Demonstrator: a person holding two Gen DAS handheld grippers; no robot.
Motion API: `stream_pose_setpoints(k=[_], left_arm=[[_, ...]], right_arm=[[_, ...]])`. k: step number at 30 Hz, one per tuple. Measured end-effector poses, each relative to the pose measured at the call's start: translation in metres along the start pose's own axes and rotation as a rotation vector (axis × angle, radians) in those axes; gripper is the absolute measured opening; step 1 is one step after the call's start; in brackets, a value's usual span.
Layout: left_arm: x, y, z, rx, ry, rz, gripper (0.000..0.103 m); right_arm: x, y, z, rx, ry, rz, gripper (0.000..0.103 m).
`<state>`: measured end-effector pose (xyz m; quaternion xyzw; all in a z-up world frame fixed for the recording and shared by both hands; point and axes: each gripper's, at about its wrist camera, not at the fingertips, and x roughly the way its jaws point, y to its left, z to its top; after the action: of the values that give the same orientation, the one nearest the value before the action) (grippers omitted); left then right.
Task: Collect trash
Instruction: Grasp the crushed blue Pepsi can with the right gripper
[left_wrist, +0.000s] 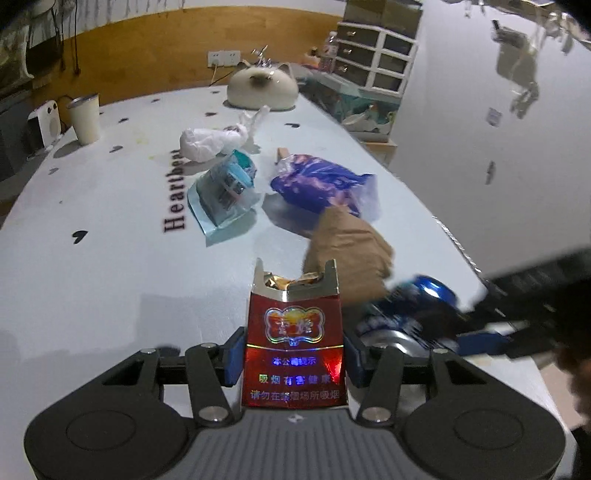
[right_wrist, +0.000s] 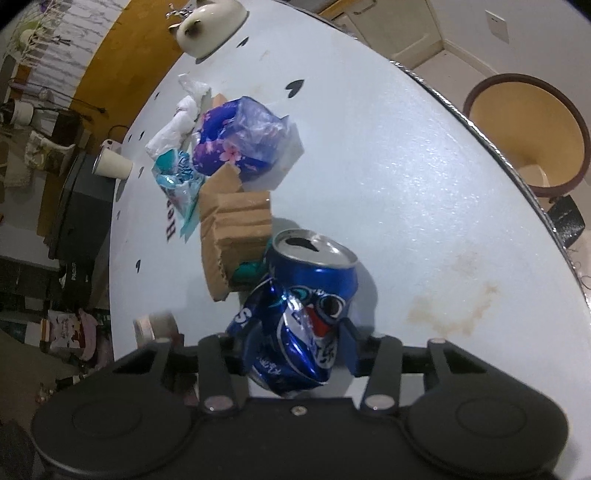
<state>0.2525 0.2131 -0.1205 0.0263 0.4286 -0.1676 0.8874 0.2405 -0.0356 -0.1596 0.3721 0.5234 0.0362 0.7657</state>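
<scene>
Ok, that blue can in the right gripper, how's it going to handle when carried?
The blue can is open and badly crumpled, so probably empty and light. Its dented wall likely gives further under the right gripper. Glossy metal might slip; dregs could drip.

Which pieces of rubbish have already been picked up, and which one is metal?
Two: the red cigarette pack in the left gripper, and the crushed blue can in the right gripper. The can is metal; bags and cardboard lie on the table.
</scene>
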Motion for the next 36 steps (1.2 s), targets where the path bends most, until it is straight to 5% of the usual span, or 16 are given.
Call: stream_pose_setpoints(k=[6,14,32,36], left_arm=[[0.038,-0.003,0.008,0.008,0.041,-0.040,0.053],[0.039,-0.013,-0.005,0.006,0.047,-0.076,0.053],[0.023,-0.027,-0.045,0.013,0.105,-0.023,0.053],[0.025,-0.028,-0.042,0.026,0.104,0.008,0.053]], right_arm=[[0.000,-0.007,0.006,0.006,-0.009,-0.002,0.042],[0.006,-0.010,0.010,0.010,-0.013,0.031,0.044],[-0.002,-0.039,-0.024,0.031,0.122,0.076,0.048],[0.003,-0.035,-0.019,0.009,0.091,0.093,0.049]])
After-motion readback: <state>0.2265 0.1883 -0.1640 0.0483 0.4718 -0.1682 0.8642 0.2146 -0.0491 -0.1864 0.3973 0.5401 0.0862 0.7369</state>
